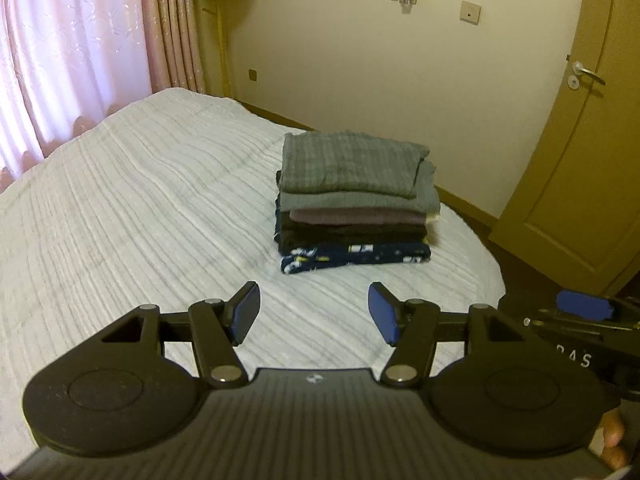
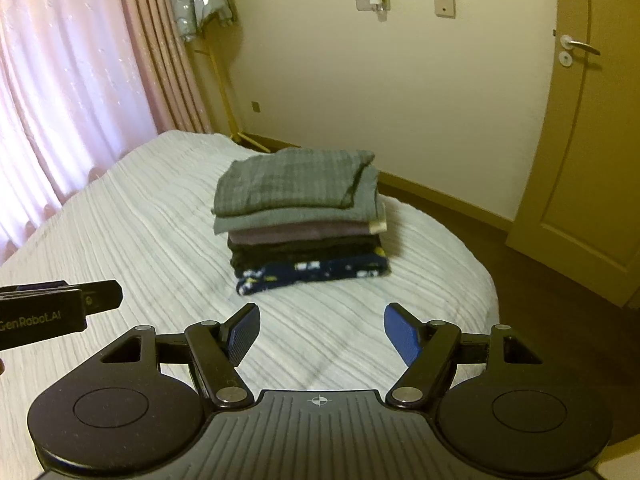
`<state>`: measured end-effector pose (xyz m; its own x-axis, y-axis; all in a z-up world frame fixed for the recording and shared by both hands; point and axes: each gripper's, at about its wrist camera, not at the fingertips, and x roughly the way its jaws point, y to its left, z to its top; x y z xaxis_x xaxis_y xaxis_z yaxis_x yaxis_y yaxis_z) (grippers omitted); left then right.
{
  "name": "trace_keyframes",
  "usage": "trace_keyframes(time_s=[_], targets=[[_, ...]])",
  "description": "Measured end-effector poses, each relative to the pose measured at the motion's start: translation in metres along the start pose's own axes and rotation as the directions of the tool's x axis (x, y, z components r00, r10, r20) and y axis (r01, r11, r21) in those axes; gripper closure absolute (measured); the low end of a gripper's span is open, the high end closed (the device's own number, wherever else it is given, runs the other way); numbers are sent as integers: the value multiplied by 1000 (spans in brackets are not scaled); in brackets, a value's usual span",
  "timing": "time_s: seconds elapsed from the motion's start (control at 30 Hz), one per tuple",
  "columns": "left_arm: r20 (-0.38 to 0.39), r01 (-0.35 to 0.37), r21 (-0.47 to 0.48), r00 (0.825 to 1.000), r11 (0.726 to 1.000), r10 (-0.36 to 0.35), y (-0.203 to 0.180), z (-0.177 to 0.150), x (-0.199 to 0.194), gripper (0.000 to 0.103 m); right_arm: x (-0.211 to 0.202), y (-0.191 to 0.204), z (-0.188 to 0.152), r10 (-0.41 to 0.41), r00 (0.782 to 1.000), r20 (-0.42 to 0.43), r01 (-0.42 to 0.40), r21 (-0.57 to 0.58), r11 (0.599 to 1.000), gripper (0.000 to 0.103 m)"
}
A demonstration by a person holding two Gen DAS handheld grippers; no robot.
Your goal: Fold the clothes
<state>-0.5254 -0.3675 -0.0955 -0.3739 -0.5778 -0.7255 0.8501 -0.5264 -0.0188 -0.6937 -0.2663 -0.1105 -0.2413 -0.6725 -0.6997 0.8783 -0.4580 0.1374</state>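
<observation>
There's the stack [image 1: 354, 204], sitting on the bed [image 1: 140, 208] toward its far right corner, the corner nearest the door [image 1: 576, 184]. Five or so folded pieces: checked grey on top, plain grey under it, a mauve one, something black, and a navy print at the bottom. It's squared up well, folded edges facing the grippers, long axis running left to right across the bed, the top piece skewed a touch with a corner lapping over the right side. Left gripper [image 1: 314, 312] hangs short of the stack, jaws wide, nothing between them, only bedspread below. Right gripper [image 2: 320, 330], just beside it, same story: wide and empty, well clear of the stack. This looks like the close of the job, or a pause before another garment, though none lies in sight. If the top piece wants tidying, I'd come in low from the near edge, pinch only that layer at its two front corners, and slide it square without dragging the pile toward the bed's edge.
</observation>
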Motion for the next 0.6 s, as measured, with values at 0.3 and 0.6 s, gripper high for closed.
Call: trace_keyframes(time_s=[0.3,0.6], targets=[[-16,-18,6,1000,1000,18,0,-18,-9,47,-7,6,-11,8,1000,-25,-8,5,1000,31],[-22,-41,-5,999,999,41,-6,-24,-2,47,-1,-2,-10,-13,1000,-14,13,7,1000,31]])
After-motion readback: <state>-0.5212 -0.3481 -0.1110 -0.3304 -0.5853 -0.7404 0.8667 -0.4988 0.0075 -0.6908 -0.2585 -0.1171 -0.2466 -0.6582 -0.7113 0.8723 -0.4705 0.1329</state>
